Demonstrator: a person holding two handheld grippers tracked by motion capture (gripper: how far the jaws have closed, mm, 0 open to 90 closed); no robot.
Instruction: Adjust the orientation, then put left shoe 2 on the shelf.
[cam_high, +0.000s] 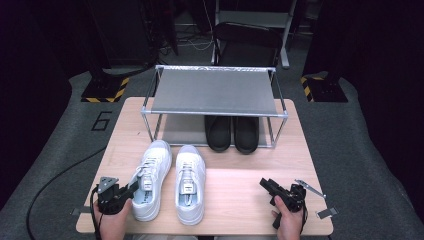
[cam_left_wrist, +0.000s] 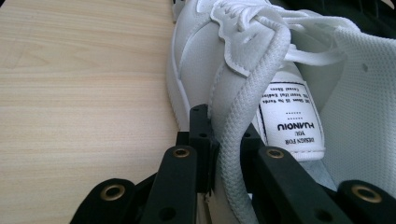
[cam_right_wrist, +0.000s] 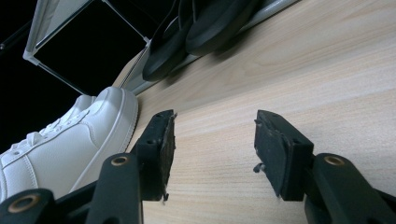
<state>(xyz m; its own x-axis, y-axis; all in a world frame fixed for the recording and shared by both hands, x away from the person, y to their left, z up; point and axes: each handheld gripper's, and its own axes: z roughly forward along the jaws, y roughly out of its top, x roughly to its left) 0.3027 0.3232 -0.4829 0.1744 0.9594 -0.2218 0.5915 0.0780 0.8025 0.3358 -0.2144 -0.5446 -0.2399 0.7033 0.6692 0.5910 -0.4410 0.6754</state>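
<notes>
Two white sneakers stand side by side on the wooden table (cam_high: 235, 200), toes toward the rack. My left gripper (cam_high: 133, 186) is shut on the padded collar of the left sneaker (cam_high: 152, 170) at its outer heel side. In the left gripper view the collar (cam_left_wrist: 243, 93) is pinched between the black jaws of the left gripper (cam_left_wrist: 226, 135), and a tongue label (cam_left_wrist: 292, 121) shows inside the shoe. The right sneaker (cam_high: 190, 182) stands free. My right gripper (cam_high: 265, 184) hovers low over bare table at the right, open, with nothing in the right gripper (cam_right_wrist: 215, 135).
A metal shoe rack (cam_high: 215, 92) stands at the back of the table, with a pair of black slippers (cam_high: 232, 132) on its lower shelf. The slippers (cam_right_wrist: 196, 28) and the right sneaker's toe (cam_right_wrist: 79, 135) show in the right gripper view. Cables trail off the table's left side.
</notes>
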